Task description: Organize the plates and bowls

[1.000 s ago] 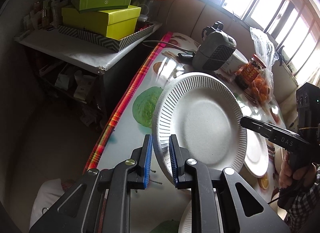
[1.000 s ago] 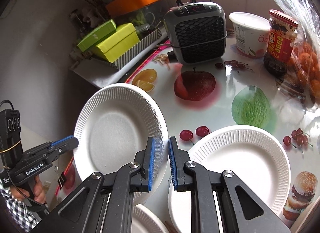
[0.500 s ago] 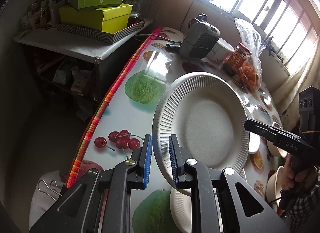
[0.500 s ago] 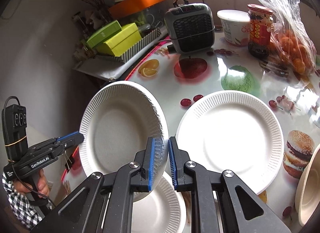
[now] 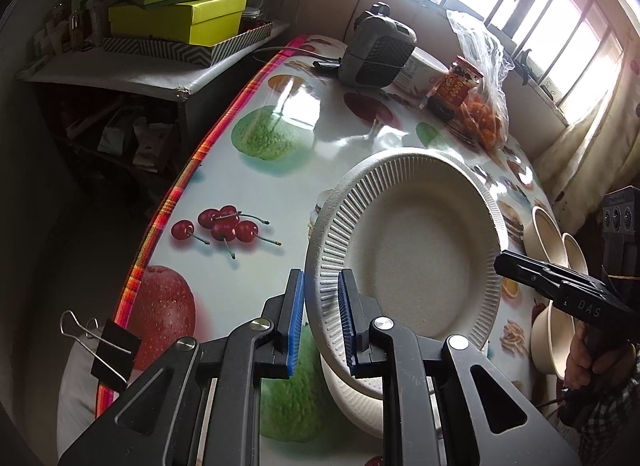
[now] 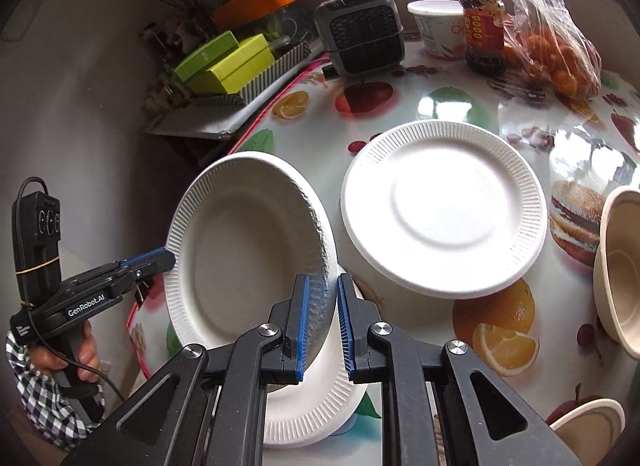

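Observation:
A white paper plate (image 5: pixel 416 258) hangs tilted above the table, held from both sides. My left gripper (image 5: pixel 320 290) is shut on its ribbed near rim. My right gripper (image 6: pixel 322 290) is shut on the opposite rim of the same plate (image 6: pixel 240 250); its tip (image 5: pixel 516 266) shows at the plate's right edge. In the right wrist view the left gripper (image 6: pixel 160 260) shows on the left, pinching the plate's left rim. Just beneath lies a second paper plate (image 6: pixel 316 406). A larger paper plate (image 6: pixel 444 209) lies flat on the table further out. Beige bowls (image 6: pixel 620 278) stand to the right.
At the far end of the fruit-print table (image 5: pixel 280 193) stand a grey heater (image 6: pixel 360 31), a white tub (image 6: pixel 436 25), a red-labelled jar (image 6: pixel 482 29) and a bag of oranges (image 6: pixel 556 53). Green boxes (image 5: pixel 180 13) sit on a side shelf. A binder clip (image 5: pixel 108 350) grips the table's left edge.
Both grippers carried the plate back from the heater end of the table. It now hangs over the smaller plate lying near the front. Both grips have held.

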`<state>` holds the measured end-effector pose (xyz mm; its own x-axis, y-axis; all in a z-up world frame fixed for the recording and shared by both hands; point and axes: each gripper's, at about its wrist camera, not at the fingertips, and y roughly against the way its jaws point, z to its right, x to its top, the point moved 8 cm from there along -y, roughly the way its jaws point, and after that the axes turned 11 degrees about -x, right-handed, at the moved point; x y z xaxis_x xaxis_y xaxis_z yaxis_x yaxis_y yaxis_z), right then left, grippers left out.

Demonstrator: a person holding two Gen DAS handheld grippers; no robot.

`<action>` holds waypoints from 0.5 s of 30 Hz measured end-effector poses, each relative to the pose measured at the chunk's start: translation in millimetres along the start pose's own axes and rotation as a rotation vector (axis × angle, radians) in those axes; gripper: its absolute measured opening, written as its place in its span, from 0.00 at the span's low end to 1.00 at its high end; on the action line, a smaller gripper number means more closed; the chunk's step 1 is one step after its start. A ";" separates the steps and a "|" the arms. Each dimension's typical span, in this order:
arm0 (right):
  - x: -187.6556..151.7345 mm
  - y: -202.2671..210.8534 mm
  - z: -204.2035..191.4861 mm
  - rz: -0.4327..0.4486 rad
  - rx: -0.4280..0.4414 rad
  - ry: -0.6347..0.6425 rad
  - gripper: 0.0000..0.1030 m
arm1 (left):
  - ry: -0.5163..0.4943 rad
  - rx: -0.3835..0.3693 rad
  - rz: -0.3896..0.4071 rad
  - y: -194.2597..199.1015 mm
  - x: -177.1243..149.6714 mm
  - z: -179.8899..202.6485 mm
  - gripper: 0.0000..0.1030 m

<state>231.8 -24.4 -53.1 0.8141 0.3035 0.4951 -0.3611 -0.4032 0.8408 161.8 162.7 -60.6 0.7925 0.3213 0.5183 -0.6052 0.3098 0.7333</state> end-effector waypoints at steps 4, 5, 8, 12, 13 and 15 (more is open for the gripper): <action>-14.5 1.9 4.0 -0.016 -0.002 -0.017 0.14 | -0.010 0.003 -0.016 -1.9 -8.6 2.7 0.17; -17.6 2.2 4.3 -0.020 0.000 -0.021 0.14 | -0.010 0.003 -0.020 -2.2 -10.5 3.0 0.17; -26.7 2.9 4.9 -0.030 -0.009 -0.020 0.14 | -0.011 0.001 -0.032 -4.4 -16.8 3.9 0.17; -35.1 3.7 7.1 -0.044 -0.019 -0.026 0.14 | -0.020 0.004 -0.060 -9.4 -25.7 5.2 0.17; -35.9 4.3 8.5 -0.046 -0.020 -0.031 0.14 | -0.018 0.002 -0.065 -10.1 -26.8 5.4 0.17; -39.0 5.0 9.1 -0.053 -0.023 -0.032 0.14 | -0.020 0.001 -0.070 -10.7 -29.2 5.9 0.17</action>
<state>202.4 -46.1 -70.2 0.8460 0.2961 0.4434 -0.3276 -0.3673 0.8705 145.5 144.7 -81.0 0.8341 0.2807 0.4748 -0.5484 0.3297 0.7685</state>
